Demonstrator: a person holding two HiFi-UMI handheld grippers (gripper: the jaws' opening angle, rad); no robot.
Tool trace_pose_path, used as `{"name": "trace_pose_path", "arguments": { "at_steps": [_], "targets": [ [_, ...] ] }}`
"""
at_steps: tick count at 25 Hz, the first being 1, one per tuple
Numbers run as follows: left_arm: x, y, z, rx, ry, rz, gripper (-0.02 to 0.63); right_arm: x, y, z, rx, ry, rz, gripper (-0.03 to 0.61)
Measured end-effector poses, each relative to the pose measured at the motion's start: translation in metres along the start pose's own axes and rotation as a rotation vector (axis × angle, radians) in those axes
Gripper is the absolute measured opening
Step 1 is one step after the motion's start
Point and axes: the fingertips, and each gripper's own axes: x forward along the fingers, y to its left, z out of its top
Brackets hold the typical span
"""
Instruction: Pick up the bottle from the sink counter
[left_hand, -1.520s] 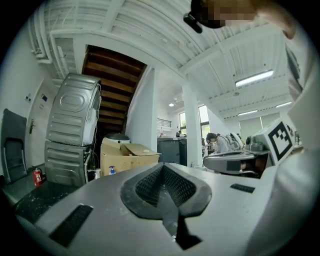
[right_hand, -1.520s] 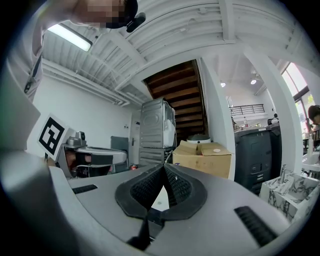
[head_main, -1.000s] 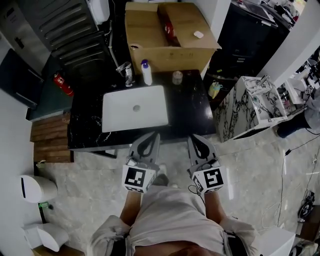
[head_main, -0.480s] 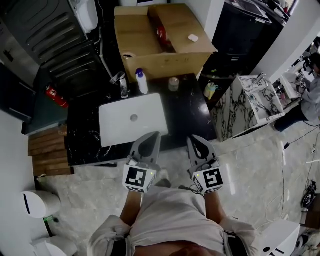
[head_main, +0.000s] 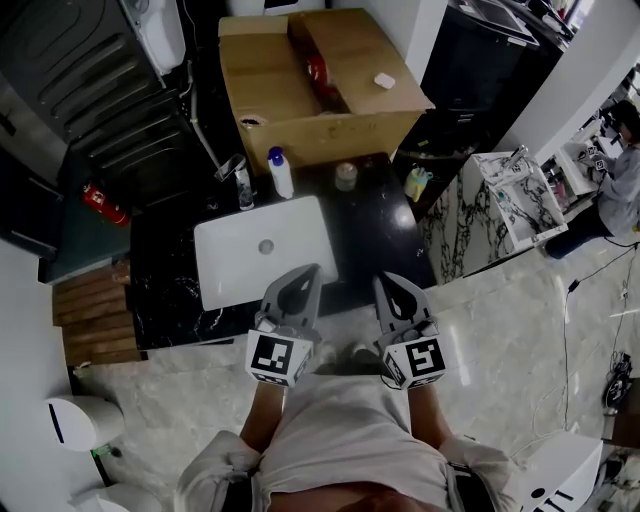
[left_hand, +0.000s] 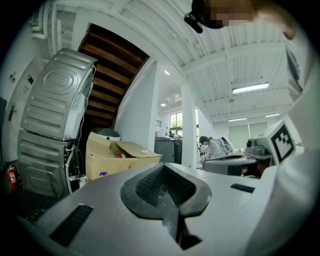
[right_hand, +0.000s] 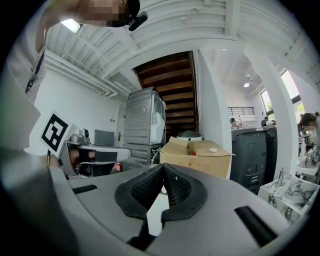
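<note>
Counter (head view): black stone top (head_main: 385, 235) in the middle of the frame, with a white sink (head_main: 300, 235) let into it and a cardboard box (head_main: 320, 110) behind, toward the top edge.
Bottle, place: bottle (head_main: 282, 174) stands on the counter's back strip, above the sink's top edge, just right of the tap (head_main: 238, 178) and left of a small jar (head_main: 346, 176).
Bottle, look: white body, blue cap, slim; it stands upright, so its long axis runs up and down (the steep camera makes it seem to lean toward the top of the frame).
Direction from claws: up-frame; the whole sink lies between the claws and the bottle.
Nearer claw: left claw (head_main: 306, 274), almost straight below the bottle; right claw (head_main: 388, 282) sits further right, more in line with the jar.
Gap: both claws are at the counter's near edge, well apart from the bottle.
Left gripper view: left claw's (left_hand: 163, 167) ribbed pads are pressed together with nothing between them; box visible at middle left, bottle not clearly made out above the claw's body.
Right gripper view: right claw's (right_hand: 163, 166) tips meet (a slit below them shows only pale background), nothing gripped; box beyond, bottle not identifiable.
Judgement: the left claw would need to part before reaching across the sink.
</note>
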Motion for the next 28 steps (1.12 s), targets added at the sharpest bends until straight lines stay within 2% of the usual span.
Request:
{"name": "trace_pose_path", "arguments": {
  "at_steps": [12,28],
  "targets": [
    [0.032,0.022,-0.003,0.012,0.011,0.031,0.0,0.041,-0.019,-0.004,0.014,0.01,0.038,-0.003],
    [0.111,0.051,-0.011,-0.006,0.029,0.093,0.0,0.113,-0.078,-0.016,0.029,0.029,0.121,-0.003]
  ]
}}
